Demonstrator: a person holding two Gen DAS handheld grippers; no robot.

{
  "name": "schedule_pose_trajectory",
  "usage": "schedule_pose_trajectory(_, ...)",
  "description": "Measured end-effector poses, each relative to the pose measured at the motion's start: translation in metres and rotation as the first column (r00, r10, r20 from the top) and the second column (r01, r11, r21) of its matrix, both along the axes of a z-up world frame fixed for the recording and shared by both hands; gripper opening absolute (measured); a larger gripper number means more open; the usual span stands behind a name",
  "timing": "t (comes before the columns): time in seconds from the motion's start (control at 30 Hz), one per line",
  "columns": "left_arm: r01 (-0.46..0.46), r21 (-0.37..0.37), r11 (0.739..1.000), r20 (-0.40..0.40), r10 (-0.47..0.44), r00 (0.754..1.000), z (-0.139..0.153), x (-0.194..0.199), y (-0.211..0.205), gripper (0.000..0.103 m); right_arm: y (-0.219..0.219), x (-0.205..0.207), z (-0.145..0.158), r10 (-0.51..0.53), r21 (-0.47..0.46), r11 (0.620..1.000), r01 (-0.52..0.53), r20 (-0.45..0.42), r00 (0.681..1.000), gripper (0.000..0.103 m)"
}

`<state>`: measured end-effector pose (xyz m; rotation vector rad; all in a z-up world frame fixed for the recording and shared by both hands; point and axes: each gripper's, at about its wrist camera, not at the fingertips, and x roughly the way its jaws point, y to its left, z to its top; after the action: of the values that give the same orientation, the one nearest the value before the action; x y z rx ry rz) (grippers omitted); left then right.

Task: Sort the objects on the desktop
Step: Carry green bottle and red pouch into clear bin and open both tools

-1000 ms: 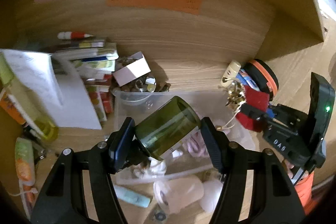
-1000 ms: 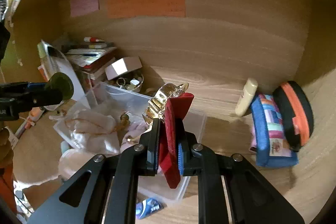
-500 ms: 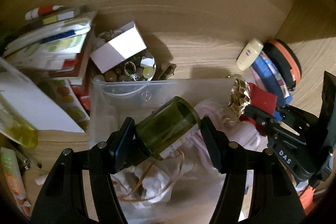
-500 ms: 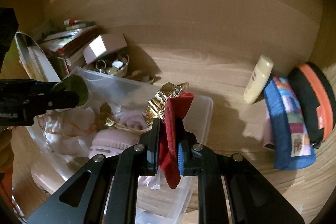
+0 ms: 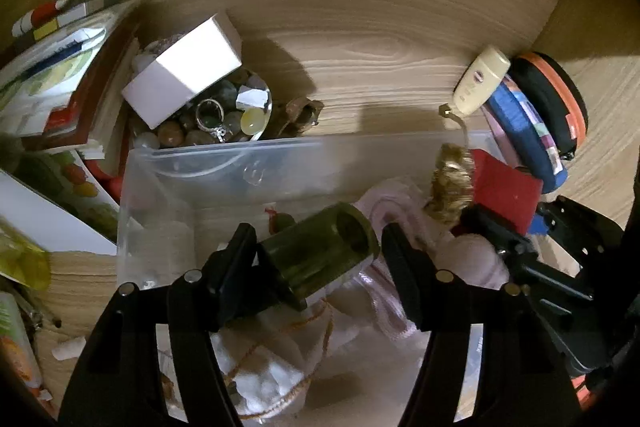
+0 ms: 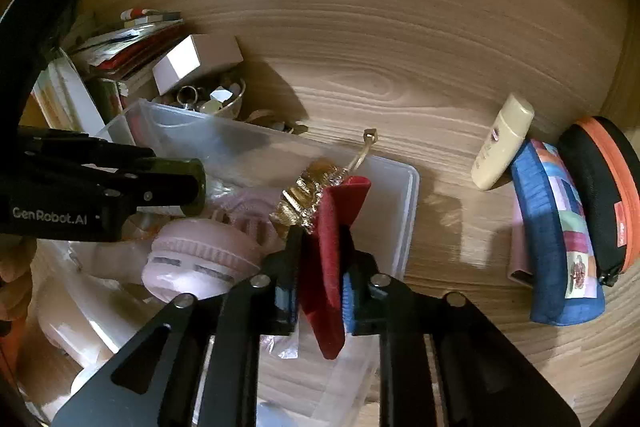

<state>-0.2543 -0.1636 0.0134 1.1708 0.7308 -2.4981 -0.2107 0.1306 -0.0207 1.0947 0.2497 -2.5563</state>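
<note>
My left gripper (image 5: pixel 316 239) is shut on a dark green glass bottle (image 5: pixel 320 251), held tilted over a clear plastic bin (image 5: pixel 224 155). The bin holds a pink round device (image 6: pixel 192 259), white cloth and cord. At the bin's right side my right gripper (image 6: pixel 320 243) has a red velvet card (image 6: pixel 328 247) between its fingers, with a gold chain (image 6: pixel 308 195) draped on the card. Its jaws are opening: a dark gap shows beside the card, which still stands between the pads. In the right wrist view the bottle's mouth (image 6: pixel 196 183) shows at the left.
Behind the bin a bowl of trinkets carries a white box (image 5: pixel 184 71), next to a stack of books (image 5: pixel 60 67). A cream lotion tube (image 5: pixel 480 79), a blue patchwork pouch (image 6: pixel 556 227) and a black-and-orange case (image 6: pixel 600 195) lie at the right. A wooden wall closes the back.
Both grippers have sunk over the bin, and the left has moved forward with the bottle. The right jaws have parted a little around the red card, and the gold chain has shifted.
</note>
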Motion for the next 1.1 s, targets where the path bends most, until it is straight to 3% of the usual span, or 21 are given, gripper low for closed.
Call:
schedule_pose_trajectory(0.03, 0.003, 0.005, 1.000, -0.006, -0.003, 1.000, 0.002, 0.002, 0.000, 0.068, 0.001, 0.000, 0.001, 0.005, -0.008, 1.000, -0.005, 0.001, 1.000, 0.026)
schedule_pose_trajectory(0.2, 0.006, 0.010, 1.000, -0.038, -0.005, 0.999, 0.013, 0.010, 0.004, 0.070, 0.000, 0.006, 0.007, 0.041, -0.063, 0.997, -0.040, 0.009, 0.999, 0.051)
schedule_pose_trajectory(0.3, 0.009, 0.048, 0.999, -0.063, -0.006, 0.998, 0.018, 0.018, 0.004, 0.074, -0.001, 0.015, 0.017, 0.051, -0.073, 0.996, -0.053, -0.035, 0.998, 0.057)
schedule_pose_trajectory(0.4, -0.014, 0.021, 1.000, -0.077, 0.015, 0.997, 0.027, 0.027, 0.007, 0.074, 0.000, 0.023, 0.027, 0.052, -0.085, 0.995, -0.058, -0.075, 0.996, 0.068)
schedule_pose_trajectory(0.67, -0.024, -0.042, 0.999, -0.113, 0.019, 0.993, 0.044, 0.063, 0.026, 0.074, 0.001, 0.039, 0.047, 0.066, -0.122, 0.989, -0.079, -0.104, 0.992, 0.070)
schedule_pose_trajectory(0.83, -0.061, -0.087, 0.994, -0.116, 0.050, 0.992, 0.040, 0.087, 0.033, 0.074, 0.002, 0.063, 0.057, 0.082, -0.091, 0.991, -0.096, -0.144, 0.986, 0.071)
schedule_pose_trajectory(0.97, -0.095, -0.110, 0.989, -0.136, 0.080, 0.988, 0.032, 0.110, 0.034, 0.074, 0.004, 0.084, 0.059, 0.087, -0.065, 0.993, -0.099, -0.170, 0.982, 0.079)
schedule_pose_trajectory(1.1, -0.137, -0.135, 0.981, -0.095, 0.124, 0.988, 0.022, 0.133, 0.033, 0.074, 0.013, 0.103, 0.056, 0.064, -0.061, 0.995, -0.077, -0.191, 0.979, 0.079)
